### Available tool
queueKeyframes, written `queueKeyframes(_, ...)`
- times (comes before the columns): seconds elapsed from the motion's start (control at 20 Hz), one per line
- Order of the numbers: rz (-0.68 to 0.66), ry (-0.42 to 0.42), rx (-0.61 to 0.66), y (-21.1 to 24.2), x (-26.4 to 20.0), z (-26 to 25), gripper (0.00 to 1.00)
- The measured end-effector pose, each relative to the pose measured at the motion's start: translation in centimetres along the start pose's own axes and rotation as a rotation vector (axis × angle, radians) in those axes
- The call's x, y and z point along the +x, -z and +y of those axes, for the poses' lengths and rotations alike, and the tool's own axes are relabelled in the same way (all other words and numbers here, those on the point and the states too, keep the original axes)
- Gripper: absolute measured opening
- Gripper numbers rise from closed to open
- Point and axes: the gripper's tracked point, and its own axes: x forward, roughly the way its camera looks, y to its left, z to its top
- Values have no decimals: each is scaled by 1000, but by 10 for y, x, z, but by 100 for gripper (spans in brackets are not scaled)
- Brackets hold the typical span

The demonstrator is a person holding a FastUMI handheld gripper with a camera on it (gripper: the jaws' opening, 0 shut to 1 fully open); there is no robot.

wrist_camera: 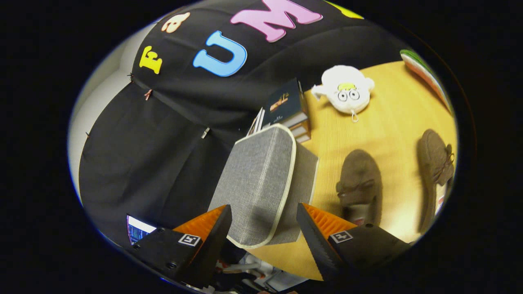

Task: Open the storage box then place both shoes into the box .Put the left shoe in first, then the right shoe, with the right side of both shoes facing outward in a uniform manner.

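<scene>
The jaws stand released and wide apart, with nothing pressed between them. The near corner of the storage box sits in the gap between them and runs on ahead. The box is grey fabric with pale piping, one in number, and its lid looks to be closed; that suits the first step of the task, which I judge has yet to be done. The jaws seem lined up on the lid's near edge, likely so they can catch and lift it.

Beyond the box, leaning at the dark booth wall, is a small stack of books, perhaps three or four; the exact count is hard to tell.

Ahead and to the right of the right jaw lie two brown shoes on the wooden bench. The nearer shoe rests just beyond the right jaw's tip, and the farther shoe lies further right, apart from the first. Both are laid roughly parallel, waiting beside the box, within easy reach once the box is opened. Which is left and which is right I cannot tell.

Far beyond the shoes sits one white plush toy.
</scene>
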Motion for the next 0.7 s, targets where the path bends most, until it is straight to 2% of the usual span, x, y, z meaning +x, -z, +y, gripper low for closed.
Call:
queueKeyframes(0.35,102,-126,170,24,36,-10,98)
queueKeyframes(0.7,190,-257,333,34,53,8,95)
